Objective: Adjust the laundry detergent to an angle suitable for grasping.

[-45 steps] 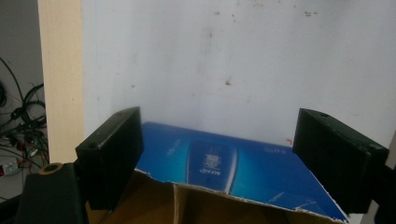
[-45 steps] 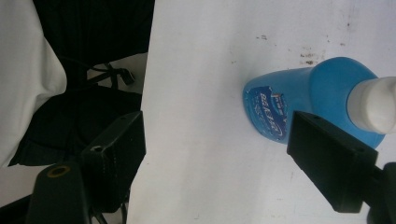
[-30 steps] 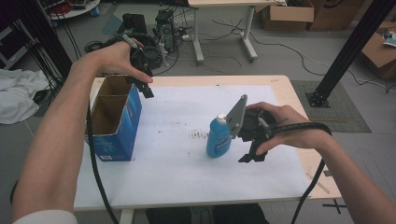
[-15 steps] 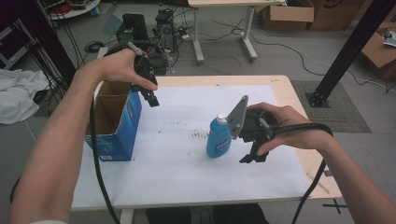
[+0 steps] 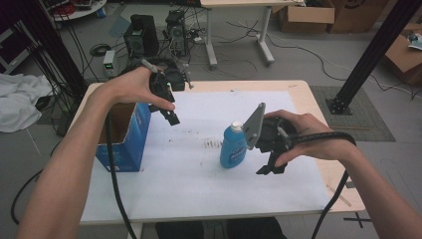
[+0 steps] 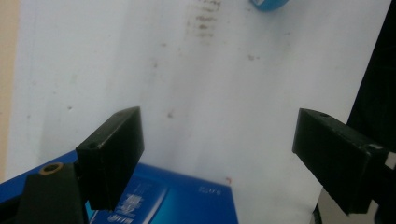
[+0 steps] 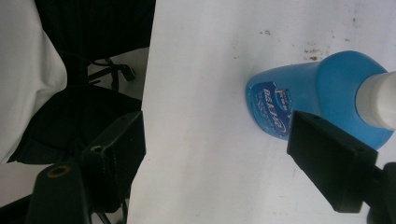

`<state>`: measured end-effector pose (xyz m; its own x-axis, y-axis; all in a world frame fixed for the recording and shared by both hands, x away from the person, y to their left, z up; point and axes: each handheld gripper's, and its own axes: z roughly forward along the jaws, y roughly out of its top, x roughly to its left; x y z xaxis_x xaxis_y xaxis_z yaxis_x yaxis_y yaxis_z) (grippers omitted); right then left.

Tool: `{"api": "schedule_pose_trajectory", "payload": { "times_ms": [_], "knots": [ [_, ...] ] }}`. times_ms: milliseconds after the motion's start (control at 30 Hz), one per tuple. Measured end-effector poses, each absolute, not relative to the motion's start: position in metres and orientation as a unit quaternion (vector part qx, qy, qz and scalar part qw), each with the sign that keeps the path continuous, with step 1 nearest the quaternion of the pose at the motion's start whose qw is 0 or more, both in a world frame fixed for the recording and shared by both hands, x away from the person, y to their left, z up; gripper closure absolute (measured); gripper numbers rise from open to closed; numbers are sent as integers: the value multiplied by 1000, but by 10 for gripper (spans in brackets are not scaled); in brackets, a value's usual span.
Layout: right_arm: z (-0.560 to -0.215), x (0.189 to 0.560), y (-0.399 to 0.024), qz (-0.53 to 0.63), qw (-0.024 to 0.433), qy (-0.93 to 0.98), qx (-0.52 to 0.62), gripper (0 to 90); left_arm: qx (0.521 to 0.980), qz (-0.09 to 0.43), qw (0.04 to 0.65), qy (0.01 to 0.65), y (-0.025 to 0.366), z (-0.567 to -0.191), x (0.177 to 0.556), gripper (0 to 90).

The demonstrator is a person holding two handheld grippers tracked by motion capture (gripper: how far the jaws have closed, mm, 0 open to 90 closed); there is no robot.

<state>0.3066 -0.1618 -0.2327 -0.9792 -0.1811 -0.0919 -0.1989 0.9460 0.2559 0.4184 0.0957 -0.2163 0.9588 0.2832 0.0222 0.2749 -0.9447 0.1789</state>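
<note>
A blue bottle (image 5: pixel 233 148) with a white cap (image 5: pixel 237 126) stands upright on the white sheet (image 5: pixel 199 169), right of the middle. My right gripper (image 5: pixel 270 168) hangs just right of it, jaws pointing down and open. In the right gripper view the bottle (image 7: pixel 308 95) lies beside the right jaw, and nothing sits between the jaws of the right gripper (image 7: pixel 217 135). My left gripper (image 5: pixel 171 118) hovers over the sheet beside an open blue box (image 5: pixel 127 142), tilted down. The left gripper (image 6: pixel 219 135) is open and empty, with the box's top (image 6: pixel 182 200) below it.
The box stands at the table's left edge (image 5: pixel 92 164). Dark smudges (image 5: pixel 213 144) mark the sheet left of the bottle. Beyond the table are computer cases (image 5: pixel 142 32), a desk leg (image 5: pixel 211 40) and a black post (image 5: pixel 370 55). Cables trail from both grippers.
My left hand has moved right and down, from over the box's opening to just past its right wall. The right hand and the bottle have stayed put.
</note>
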Motion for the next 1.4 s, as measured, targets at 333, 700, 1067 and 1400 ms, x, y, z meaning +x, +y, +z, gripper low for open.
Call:
{"api": "schedule_pose_trajectory", "payload": {
  "times_ms": [333, 700, 1067, 1400],
  "knots": [
    [-234, 307, -159, 129, 33, 986, -99, 194, 981, 13, 113, 160, 70, -242, 396, 171],
    [-233, 305, -160, 127, 34, 986, -100, 194, 970, 12, 127, 205, 40, -262, 382, 171],
    [-235, 304, -160, 126, 31, 987, -100, 194, 944, 20, 172, 279, 19, -276, 374, 183],
    [-235, 304, -159, 125, 30, 986, -103, 194, 932, 21, 203, 301, 3, -291, 368, 183]
  ]
}}
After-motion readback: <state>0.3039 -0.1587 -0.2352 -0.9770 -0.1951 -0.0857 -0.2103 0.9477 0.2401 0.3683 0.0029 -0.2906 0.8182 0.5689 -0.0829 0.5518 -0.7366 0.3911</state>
